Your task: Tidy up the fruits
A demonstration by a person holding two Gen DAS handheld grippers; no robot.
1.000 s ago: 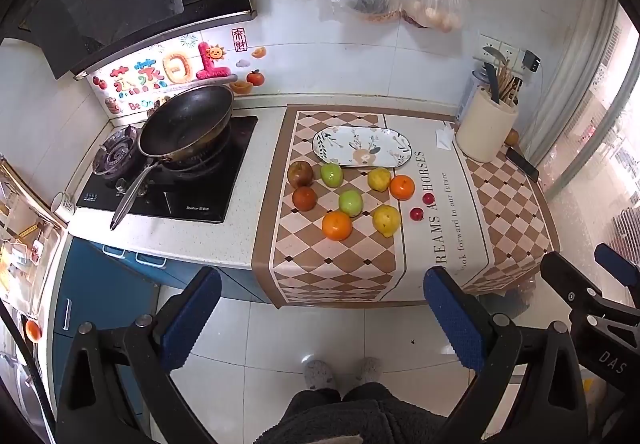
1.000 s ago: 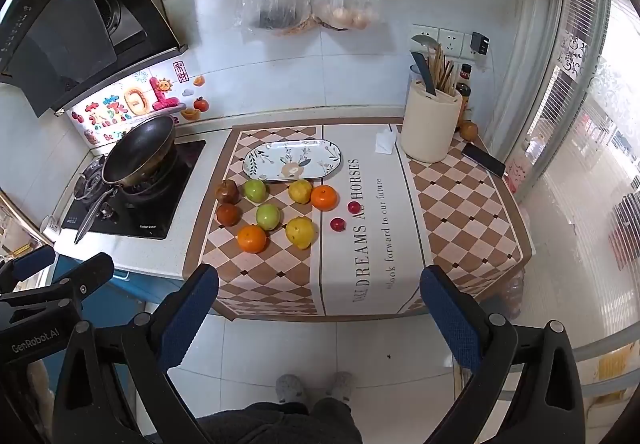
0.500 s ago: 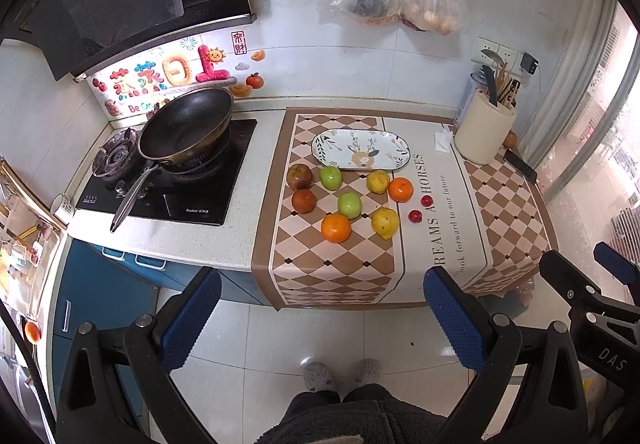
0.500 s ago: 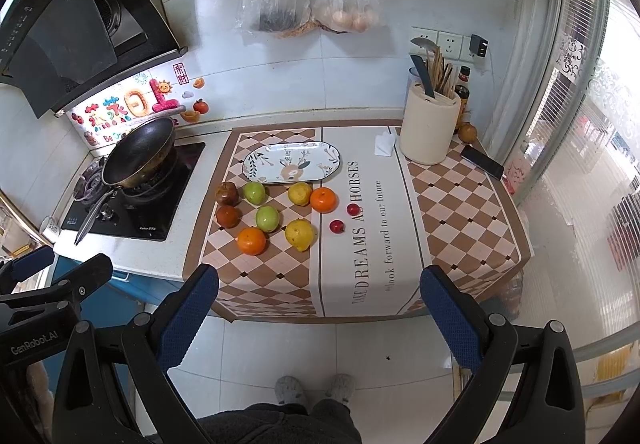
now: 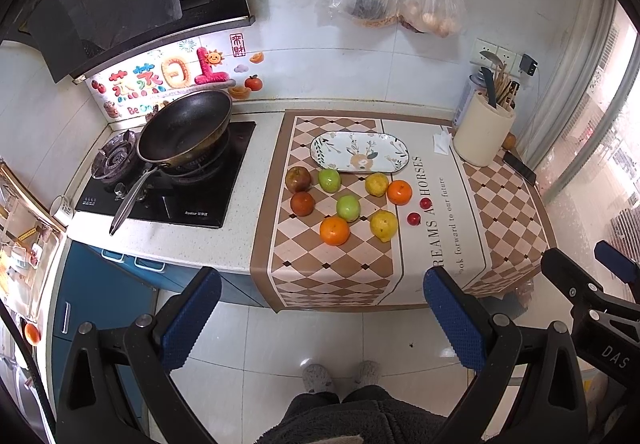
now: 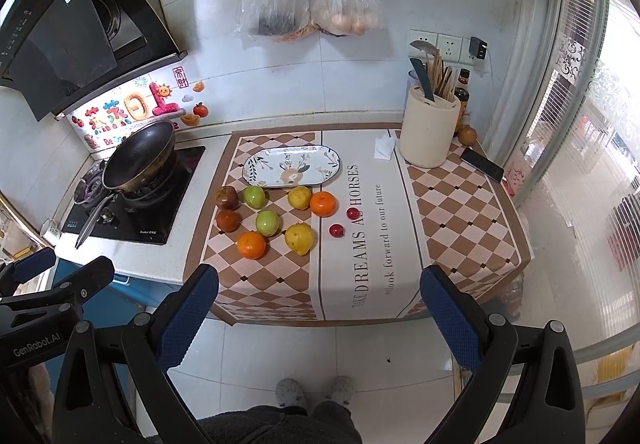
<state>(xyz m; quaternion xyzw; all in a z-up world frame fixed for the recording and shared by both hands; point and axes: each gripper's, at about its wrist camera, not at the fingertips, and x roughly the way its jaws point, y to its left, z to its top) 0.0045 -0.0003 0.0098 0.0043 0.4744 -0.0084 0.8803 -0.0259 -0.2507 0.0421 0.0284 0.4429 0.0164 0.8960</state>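
Both views have shifted slightly; left gripper [image 5: 322, 320] and right gripper [image 6: 320, 318] released, clear of fruits [image 5: 346, 207].

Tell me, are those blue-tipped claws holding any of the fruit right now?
No. The left gripper and right gripper both hang open over the floor, with nothing between their pads; the fruits all sit untouched on the counter.

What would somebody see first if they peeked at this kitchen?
Probably the bright fruits bunched on the checkered cloth, just in front of the flowery plate, which has nothing on it. Next, the big black pan on the stove to the left, and two plastic bags hanging on the wall above.
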